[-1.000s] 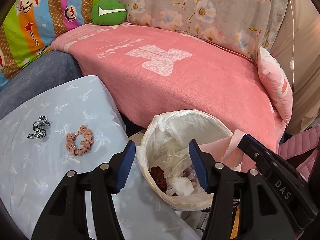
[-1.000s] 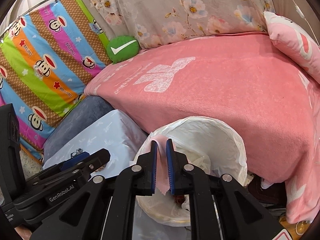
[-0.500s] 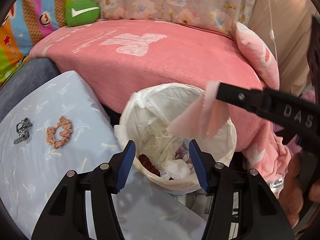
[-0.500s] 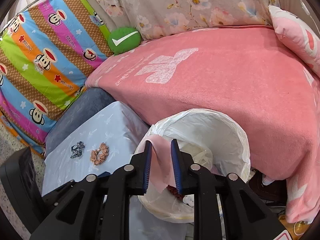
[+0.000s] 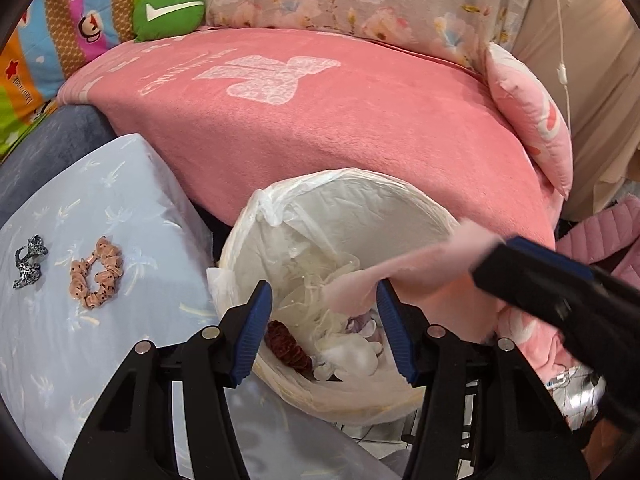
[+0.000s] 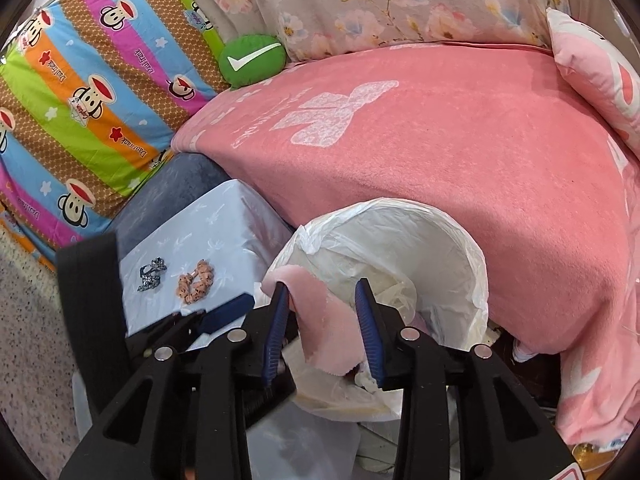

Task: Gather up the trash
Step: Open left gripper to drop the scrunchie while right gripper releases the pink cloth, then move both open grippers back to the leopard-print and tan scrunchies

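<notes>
Slipping free of the right tool (image 6: 323,330), the pink cloth scrap (image 6: 324,332) now drapes over that tool's left pad while the right pad stands clear of it; a second ago the jaws were clamped on the scrap, and they have just been opening, so the scrap hangs between them loose rather than gripped. It hangs over the near rim of the white-lined trash bin (image 6: 460,252), at about six o'clock of the bin's mouth, so by my judgement the drop is all but made and the scrap should fall in among the trash already there. The left tool (image 5: 325,328) is spread apart and empty, hovering over the same bin, a little lower and nearer than before. Out at nine o'clock from the bin, on the pale blue surface (image 5: 132,184), lie a peach scrunchie (image 5: 97,273) and a black-and-white hair tie (image 5: 28,261), likely next to collect. The right tool is blurred in the left wrist view, and the scrap's far end is smeared there. The bin's base is cut off behind the tools, and its contents are a tangle hard to name.
</notes>
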Demonstrator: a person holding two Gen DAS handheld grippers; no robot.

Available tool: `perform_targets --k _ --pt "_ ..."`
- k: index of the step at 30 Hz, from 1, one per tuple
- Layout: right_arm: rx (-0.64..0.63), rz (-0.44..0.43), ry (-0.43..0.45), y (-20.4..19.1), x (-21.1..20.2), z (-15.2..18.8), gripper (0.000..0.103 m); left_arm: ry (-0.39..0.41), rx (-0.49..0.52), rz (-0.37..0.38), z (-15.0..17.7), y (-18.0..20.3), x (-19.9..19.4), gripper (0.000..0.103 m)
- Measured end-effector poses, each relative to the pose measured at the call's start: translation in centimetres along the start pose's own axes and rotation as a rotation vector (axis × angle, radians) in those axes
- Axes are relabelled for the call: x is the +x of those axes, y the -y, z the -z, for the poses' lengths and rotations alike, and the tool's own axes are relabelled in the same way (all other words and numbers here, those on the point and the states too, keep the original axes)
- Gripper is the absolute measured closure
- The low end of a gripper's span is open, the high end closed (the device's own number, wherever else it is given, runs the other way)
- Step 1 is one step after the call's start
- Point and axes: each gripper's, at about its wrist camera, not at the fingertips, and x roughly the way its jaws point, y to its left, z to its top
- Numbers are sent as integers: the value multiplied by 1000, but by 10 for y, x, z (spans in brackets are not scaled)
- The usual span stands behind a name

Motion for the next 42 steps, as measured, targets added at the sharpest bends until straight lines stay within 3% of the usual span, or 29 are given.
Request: perform_targets --k 9,13,19,26,32,42 --pt "2 34 1 18 -13 11 55 -7 -52 -34 -6 -14 -2 54" --pt "25 56 -20 30 4 6 55 3 -32 1 4 -13 -13 53" --pt "12 97 -59 31 39 8 55 -6 -15 -31 24 -15 -18 52" --pt "-45 155 -169 29 55 57 55 -13 -33 -83 38 -27 -24 52" --pt "-89 214 -198 30 42 94 55 -20 -65 -111 51 -42 -31 52" --pt "-113 152 -66 -4 16 61 50 7 -181 -193 64 -90 -51 47"
